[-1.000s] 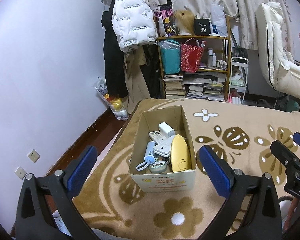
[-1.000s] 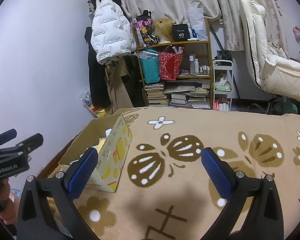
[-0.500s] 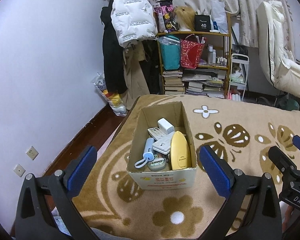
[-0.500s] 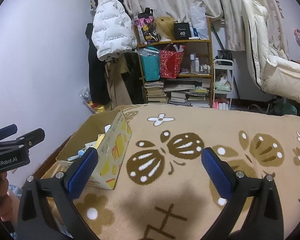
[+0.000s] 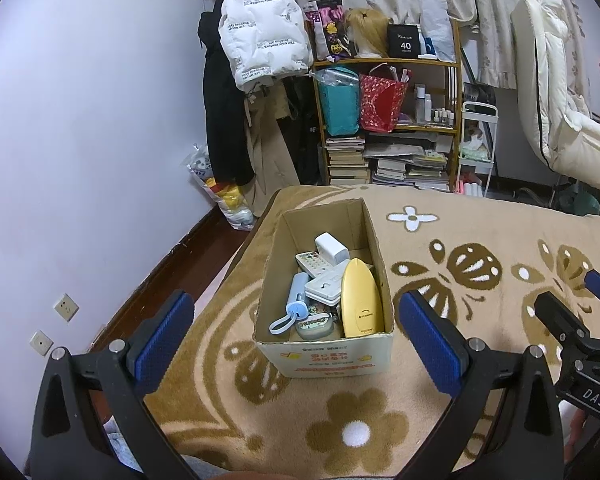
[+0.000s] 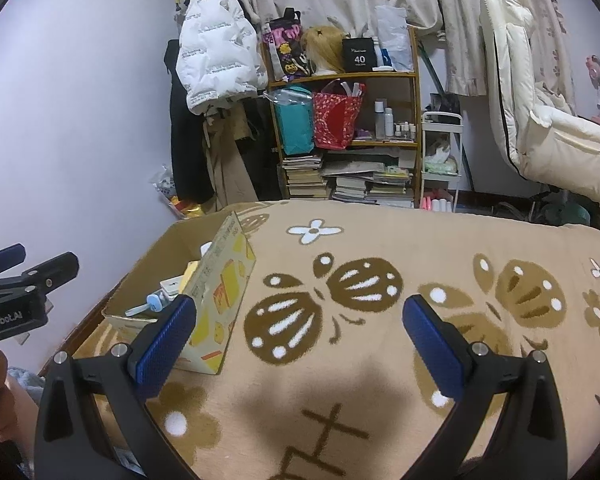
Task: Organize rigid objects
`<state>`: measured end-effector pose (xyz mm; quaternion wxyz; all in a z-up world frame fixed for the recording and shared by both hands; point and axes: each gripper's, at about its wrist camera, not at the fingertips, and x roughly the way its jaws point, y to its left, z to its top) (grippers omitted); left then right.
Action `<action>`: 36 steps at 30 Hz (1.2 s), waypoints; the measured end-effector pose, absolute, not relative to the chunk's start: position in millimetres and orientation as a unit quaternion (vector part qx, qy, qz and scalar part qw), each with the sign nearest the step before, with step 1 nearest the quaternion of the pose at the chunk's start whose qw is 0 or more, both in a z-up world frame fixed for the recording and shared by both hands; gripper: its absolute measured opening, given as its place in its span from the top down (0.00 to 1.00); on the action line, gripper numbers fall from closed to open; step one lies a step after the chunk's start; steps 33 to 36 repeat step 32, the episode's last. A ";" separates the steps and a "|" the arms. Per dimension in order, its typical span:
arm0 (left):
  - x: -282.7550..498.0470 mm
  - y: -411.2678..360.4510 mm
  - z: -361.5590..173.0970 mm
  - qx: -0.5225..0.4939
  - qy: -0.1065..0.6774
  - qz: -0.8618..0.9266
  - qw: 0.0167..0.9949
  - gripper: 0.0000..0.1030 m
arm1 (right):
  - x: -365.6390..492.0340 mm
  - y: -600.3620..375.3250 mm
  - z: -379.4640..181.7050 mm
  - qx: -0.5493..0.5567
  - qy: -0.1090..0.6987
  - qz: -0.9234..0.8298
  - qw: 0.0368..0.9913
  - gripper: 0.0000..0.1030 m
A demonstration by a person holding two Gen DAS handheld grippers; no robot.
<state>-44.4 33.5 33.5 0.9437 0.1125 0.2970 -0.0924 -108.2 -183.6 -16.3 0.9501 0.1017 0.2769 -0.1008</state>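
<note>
Box (image 5: 324, 354), left wrist view: open cardboard, standing on the blanket (image 5: 460, 240) near its left edge, between my left claw's (image 5: 296, 338) wide-spread blue pads. Claw empty, hovering short of the near wall.

Contents, all lying loose and overlapping:
- yellow oval case (image 5: 360, 300), along the right wall, tilted up on it
- white remote (image 5: 314, 263), mid-box, partly under other items
- white charger (image 5: 331, 249), far of the remote
- flat white device (image 5: 326, 286), across the middle
- pale blue bottle (image 5: 296, 296) with loop strap, left side
- small round tin (image 5: 314, 325), near wall
The far end of the box floor is bare.

Right claw, in this view only its black body at the right edge (image 5: 572, 336); jaws apart.

Right wrist view: right claw (image 6: 296, 344) wide and empty, over bare patterned blanket to the right of the box (image 6: 224, 296). I see no loose item on the blanket here. Box seen from its yellow-printed side; the blue bottle (image 6: 156, 302) and white pieces just show above the rim. Left claw (image 6: 24, 276) at the far left edge, jaws apart.

Judgement: everything rigid sits in the box with nothing out on the blanket, which suits a load about to be unpacked as well as one just packed. For any grip inside, I would come straight down on one item's narrow sides and keep the pads off the cardboard walls; the yellow case looks smooth and could slip.
</note>
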 end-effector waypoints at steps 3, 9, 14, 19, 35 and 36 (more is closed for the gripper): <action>-43.9 32.3 31.3 0.118 0.299 -0.093 0.942 0.02 | -107.9 -185.4 -18.3 0.105 0.280 -0.102 0.949 0.00; -42.6 27.5 28.5 0.128 0.304 -0.094 0.939 0.02 | -108.6 -185.9 -17.3 0.105 0.276 -0.103 0.950 0.00; -41.5 27.4 28.4 0.129 0.306 -0.094 0.939 0.02 | -109.0 -186.3 -17.1 0.104 0.268 -0.110 0.951 0.00; -41.3 27.4 28.4 0.129 0.306 -0.094 0.939 0.02 | -108.3 -186.6 -17.2 0.107 0.271 -0.109 0.950 0.00; -42.0 27.8 28.6 0.128 0.307 -0.094 0.938 0.02 | -106.5 -180.8 -19.7 0.110 0.272 -0.111 0.949 0.00; -42.0 27.8 28.6 0.128 0.307 -0.094 0.938 0.02 | -106.5 -180.8 -19.7 0.110 0.272 -0.111 0.949 0.00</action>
